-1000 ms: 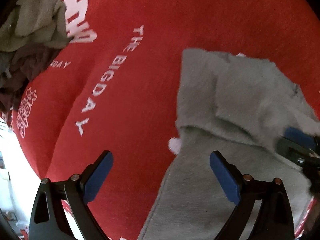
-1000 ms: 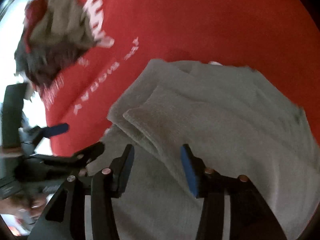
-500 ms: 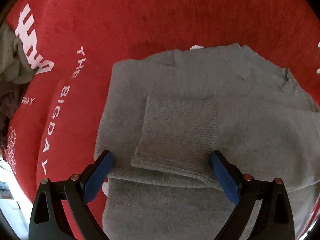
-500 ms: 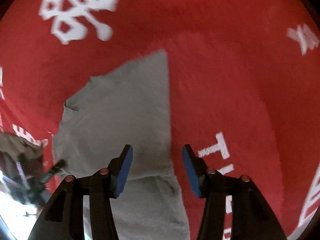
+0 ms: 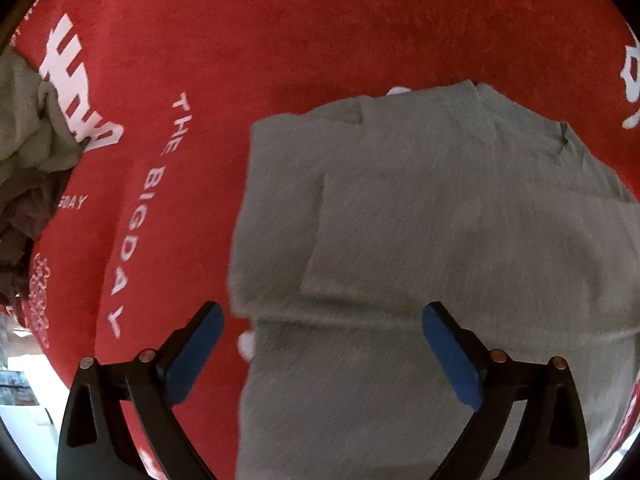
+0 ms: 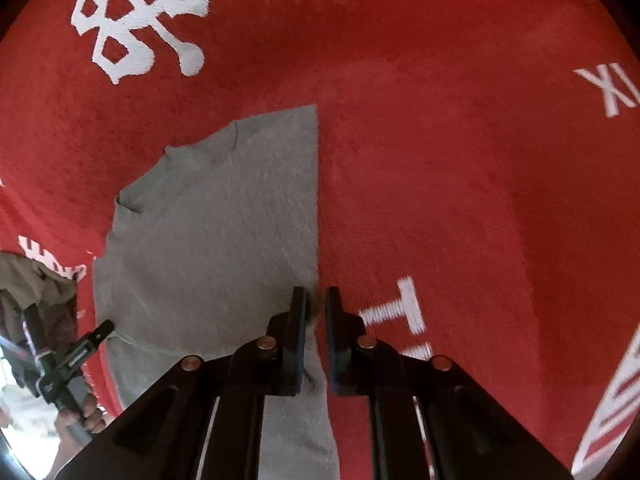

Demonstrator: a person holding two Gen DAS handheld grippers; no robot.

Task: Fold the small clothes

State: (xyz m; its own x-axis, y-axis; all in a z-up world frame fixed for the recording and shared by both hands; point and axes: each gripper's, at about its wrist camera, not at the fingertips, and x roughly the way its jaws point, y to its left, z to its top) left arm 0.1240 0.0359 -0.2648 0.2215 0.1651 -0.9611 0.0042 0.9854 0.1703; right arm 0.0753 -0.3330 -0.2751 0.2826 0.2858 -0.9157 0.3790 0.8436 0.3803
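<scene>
Nearest the right camera: right gripper, black fingers with blue pads, pointing steeply down at the right-hand edge of the garment.
Right jaws: they have just been closing and now stand nearly together, pinched on the straight edge of the fabric, a thin strip of it between the pads.
Nearest the left camera: left gripper, same black fingers and blue pads, hanging over the lower left part of the garment.
Left jaws: wide apart, nothing between them; one pad over the red cloth, the other over grey knit.
Task's thing: fuzzy grey knitted sweater, lying flat on the cloth, its left side folded inward with a sleeve laid across the body, ribbed collar at the far end.
Under it: red cloth with white printed lettering, covering the whole work surface.
Left of the sweater, well apart: heap of crumpled olive and brown clothes at the cloth's edge.
Far left in the right view: person's hand gripping the left tool's handle.
</scene>
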